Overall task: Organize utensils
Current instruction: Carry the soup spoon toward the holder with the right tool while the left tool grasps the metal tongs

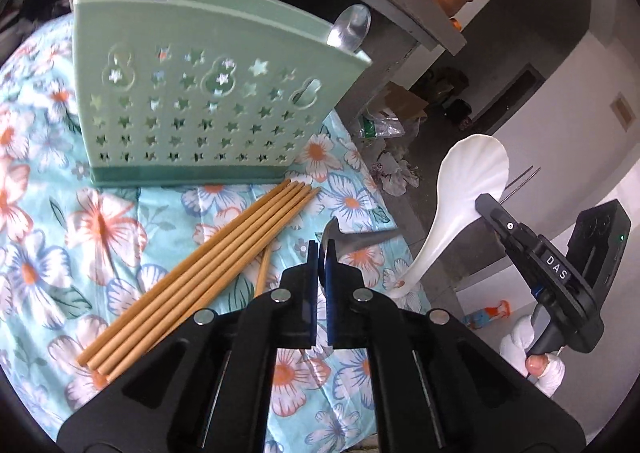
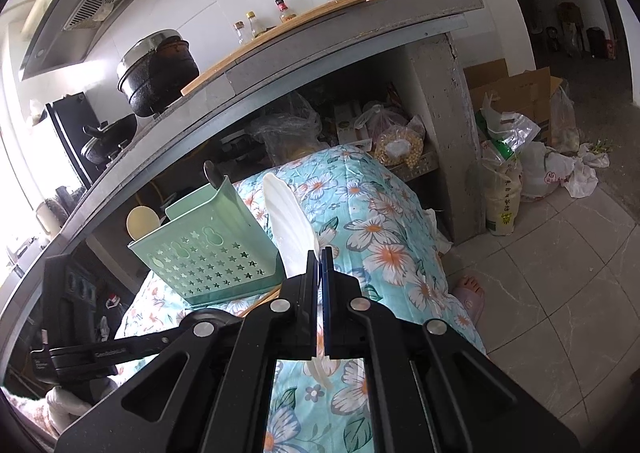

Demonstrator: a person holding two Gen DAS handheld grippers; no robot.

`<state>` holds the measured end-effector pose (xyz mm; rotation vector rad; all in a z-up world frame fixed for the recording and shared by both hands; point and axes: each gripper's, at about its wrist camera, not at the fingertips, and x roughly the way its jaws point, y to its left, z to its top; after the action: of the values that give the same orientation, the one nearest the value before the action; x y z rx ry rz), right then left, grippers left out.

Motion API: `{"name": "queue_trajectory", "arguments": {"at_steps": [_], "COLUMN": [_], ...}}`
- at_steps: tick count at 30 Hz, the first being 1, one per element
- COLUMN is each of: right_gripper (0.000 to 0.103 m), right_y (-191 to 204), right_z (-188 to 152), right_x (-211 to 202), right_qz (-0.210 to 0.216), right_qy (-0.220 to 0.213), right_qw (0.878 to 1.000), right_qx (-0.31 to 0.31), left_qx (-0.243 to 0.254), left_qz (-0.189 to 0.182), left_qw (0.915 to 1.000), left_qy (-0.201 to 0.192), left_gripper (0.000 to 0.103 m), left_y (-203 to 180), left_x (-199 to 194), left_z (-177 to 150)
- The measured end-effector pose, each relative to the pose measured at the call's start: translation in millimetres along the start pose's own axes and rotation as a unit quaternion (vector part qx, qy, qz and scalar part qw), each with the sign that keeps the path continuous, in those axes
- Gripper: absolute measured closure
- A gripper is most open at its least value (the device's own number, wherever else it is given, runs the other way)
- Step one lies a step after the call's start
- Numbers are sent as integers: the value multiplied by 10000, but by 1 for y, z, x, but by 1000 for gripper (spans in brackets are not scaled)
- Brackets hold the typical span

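1. One metal utensil (image 1: 340, 239) is pinched in the left gripper (image 1: 320, 253), above the chopsticks (image 1: 208, 269) lying before the green holder (image 1: 208, 93).
2. Right wrist view: the right gripper (image 2: 320, 265) clamps a white spoon (image 2: 290, 223) just beside the holder (image 2: 208, 249).

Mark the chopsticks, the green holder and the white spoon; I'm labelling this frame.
chopsticks (image 1: 208, 261), left wrist view, mid-bundle.
green holder (image 1: 200, 93), left wrist view, perforated front wall.
white spoon (image 1: 472, 173), left wrist view, bowl.
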<state>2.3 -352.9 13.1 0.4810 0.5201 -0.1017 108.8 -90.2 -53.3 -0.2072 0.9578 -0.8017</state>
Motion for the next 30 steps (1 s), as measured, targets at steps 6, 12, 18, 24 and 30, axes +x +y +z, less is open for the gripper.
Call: {"name": "queue_trajectory", "arguments": {"at_steps": [6, 12, 18, 24, 30], "right_gripper": [101, 101, 101, 101, 101], "right_y": [4, 8, 10, 12, 15], "right_z": [1, 2, 3, 4, 4], "right_x": [-1, -4, -6, -7, -2], "right_qz": [-7, 18, 25, 79, 141], "right_qy": [-36, -78, -110, -144, -85], "right_qw": [10000, 9999, 9999, 9998, 9997], "right_qx": [-42, -79, -93, -117, -162], "left_qx": [527, 797, 1098, 1212, 1180], "left_qz": [172, 356, 503, 663, 1030], "left_qw": [9971, 9917, 9819, 9710, 9572], "left_qy": [-523, -947, -1456, -1951, -2433], "left_gripper": [101, 102, 101, 101, 101], "left_y": [-12, -15, -17, -17, -8], "left_x": [-33, -68, -107, -146, -185], "left_z": [12, 25, 39, 55, 79]}}
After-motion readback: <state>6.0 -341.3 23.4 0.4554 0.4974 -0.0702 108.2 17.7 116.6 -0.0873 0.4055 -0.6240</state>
